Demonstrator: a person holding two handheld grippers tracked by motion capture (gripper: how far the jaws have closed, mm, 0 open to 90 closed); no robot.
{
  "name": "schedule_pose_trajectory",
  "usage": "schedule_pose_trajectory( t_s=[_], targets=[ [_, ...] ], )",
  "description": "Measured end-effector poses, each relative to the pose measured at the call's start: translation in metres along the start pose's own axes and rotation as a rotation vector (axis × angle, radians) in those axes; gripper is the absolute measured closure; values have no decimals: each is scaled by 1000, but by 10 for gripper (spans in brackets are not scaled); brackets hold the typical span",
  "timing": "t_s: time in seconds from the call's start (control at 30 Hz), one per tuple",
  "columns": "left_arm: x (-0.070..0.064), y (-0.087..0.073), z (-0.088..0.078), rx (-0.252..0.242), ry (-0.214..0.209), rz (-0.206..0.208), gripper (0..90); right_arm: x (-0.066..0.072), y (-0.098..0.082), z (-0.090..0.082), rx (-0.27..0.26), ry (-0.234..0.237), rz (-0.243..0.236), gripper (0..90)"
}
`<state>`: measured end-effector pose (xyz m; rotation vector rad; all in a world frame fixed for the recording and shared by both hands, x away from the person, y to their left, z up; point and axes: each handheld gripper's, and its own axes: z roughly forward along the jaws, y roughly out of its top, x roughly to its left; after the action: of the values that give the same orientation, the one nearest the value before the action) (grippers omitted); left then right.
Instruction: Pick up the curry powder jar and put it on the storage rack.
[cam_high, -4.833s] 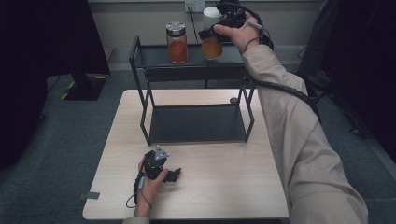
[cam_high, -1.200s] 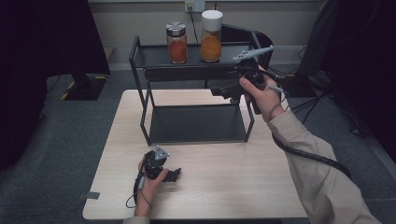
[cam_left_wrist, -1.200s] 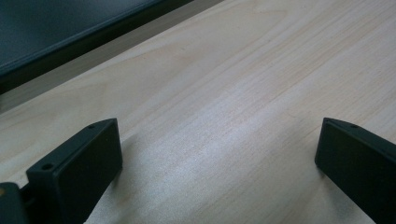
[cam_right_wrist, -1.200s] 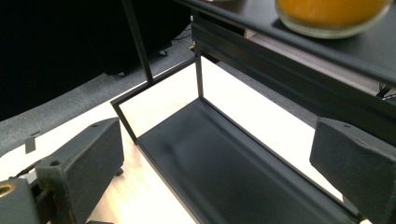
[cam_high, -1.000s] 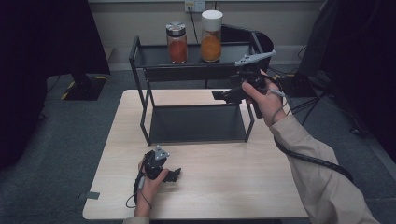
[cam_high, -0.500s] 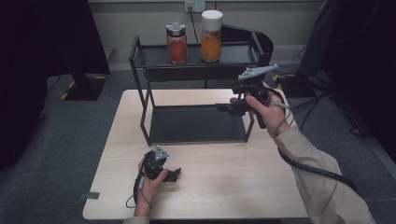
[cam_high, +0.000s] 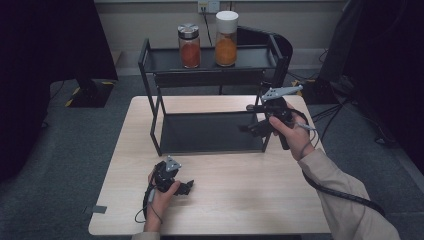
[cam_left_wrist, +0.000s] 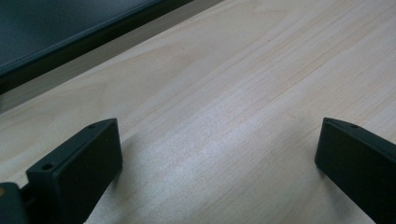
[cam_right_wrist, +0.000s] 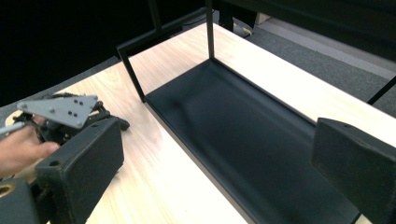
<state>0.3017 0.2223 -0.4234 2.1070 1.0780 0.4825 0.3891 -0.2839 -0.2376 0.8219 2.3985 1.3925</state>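
Jar (cam_high: 226, 39): probably glass, heavy, slippery; grip mid-body, below white lid.
Right gripper (cam_high: 248, 117): spread, empty.
Left gripper (cam_high: 186, 187): spread, resting on table (cam_high: 240, 200).

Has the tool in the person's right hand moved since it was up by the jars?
Yes. The right tool has come down and toward the person, from the white-lidded jar on the rack's top shelf to beside the rack's lower right post.

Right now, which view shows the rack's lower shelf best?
The right gripper view: the lower shelf lies close between the open jaws. The high view shows it whole but small; the left gripper view catches one dark edge.
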Motion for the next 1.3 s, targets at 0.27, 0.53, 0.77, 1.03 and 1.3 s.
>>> schedule_pose_trajectory(
  t_s=[0.27, 0.53, 0.77, 1.03, 1.3],
  targets=[
    [0, 0, 0, 1, 0, 1, 0, -4, -21, -2, 14, 4, 6, 17],
    [0, 0, 0, 1, 0, 1, 0, -6, -40, -1, 28, 14, -1, 19],
    [0, 0, 0, 1, 0, 1, 0, -6, -58, 3, 37, 24, -2, 19],
    [0, 0, 0, 1, 0, 1, 0, -9, -80, 10, 51, 34, 11, 19],
    [0, 0, 0, 0, 0, 0, 0, -12, -98, 13, 62, 23, 15, 19]
  ],
)
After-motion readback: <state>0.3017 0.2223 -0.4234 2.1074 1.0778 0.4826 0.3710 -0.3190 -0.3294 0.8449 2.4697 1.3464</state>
